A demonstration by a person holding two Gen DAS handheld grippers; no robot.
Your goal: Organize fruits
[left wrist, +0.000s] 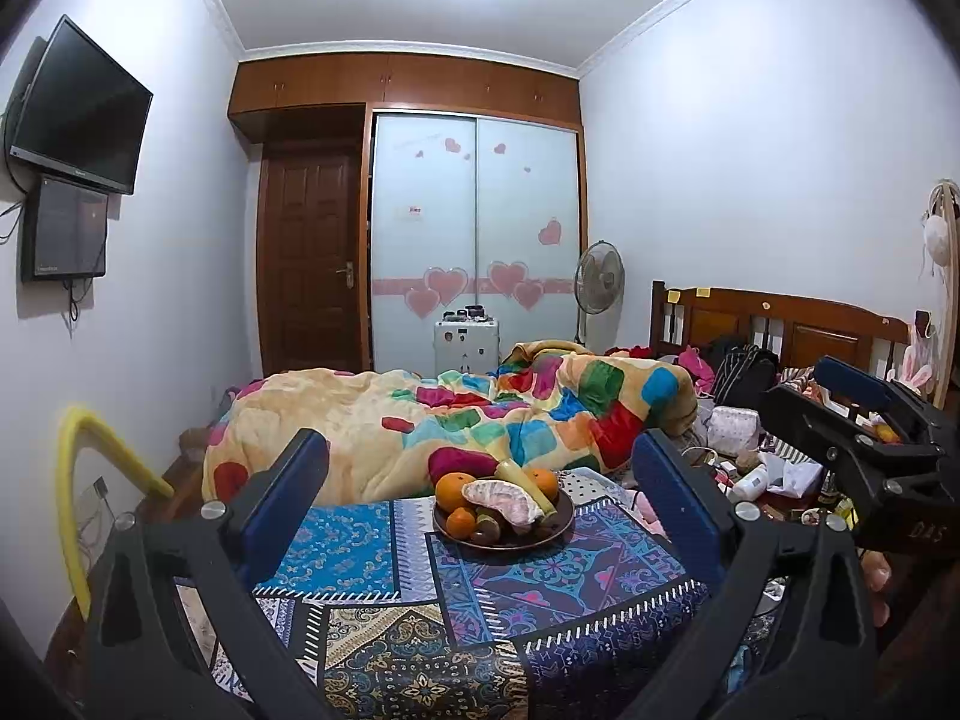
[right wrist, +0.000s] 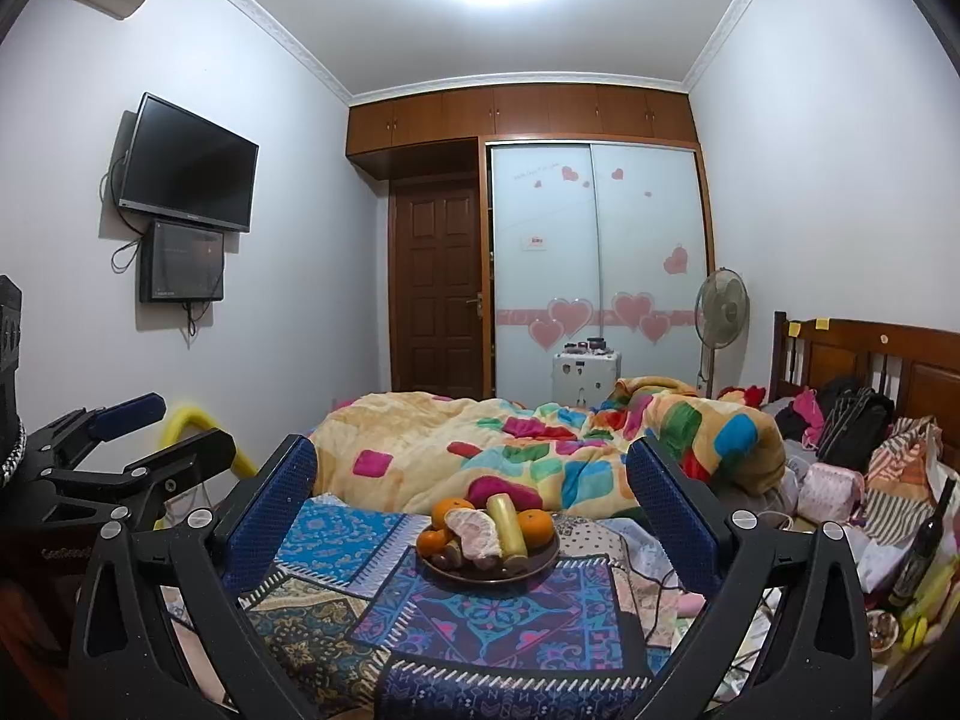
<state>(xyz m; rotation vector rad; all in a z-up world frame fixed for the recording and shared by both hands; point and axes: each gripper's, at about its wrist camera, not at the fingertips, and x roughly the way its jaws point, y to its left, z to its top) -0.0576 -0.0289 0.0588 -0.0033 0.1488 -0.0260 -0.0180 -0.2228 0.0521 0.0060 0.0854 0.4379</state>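
Observation:
A dark round plate (left wrist: 528, 537) (right wrist: 540, 564) sits on a patterned blue cloth (left wrist: 540, 594) (right wrist: 480, 618) and holds a pile of fruit: oranges (left wrist: 453, 489) (right wrist: 536, 527), a peeled pomelo piece (left wrist: 510, 501) (right wrist: 477, 531), a pale yellow-green long fruit (left wrist: 528, 480) (right wrist: 507, 525), small tangerines (left wrist: 461, 522) (right wrist: 433, 542) and dark kiwis (left wrist: 486, 531). My left gripper (left wrist: 480, 480) is open and empty, short of the plate. My right gripper (right wrist: 471, 486) is open and empty, also short of the plate. Each gripper shows at the edge of the other's view, the right one (left wrist: 864, 420) and the left one (right wrist: 138, 438).
A bed with a colourful blanket (left wrist: 480, 408) (right wrist: 540, 444) lies behind the plate. Clutter of bags and bottles (left wrist: 750, 450) (right wrist: 870, 480) sits at the right, with a dark bottle (right wrist: 921, 546). A yellow tube (left wrist: 78, 480) is at the left. A wardrobe, door and fan stand at the back.

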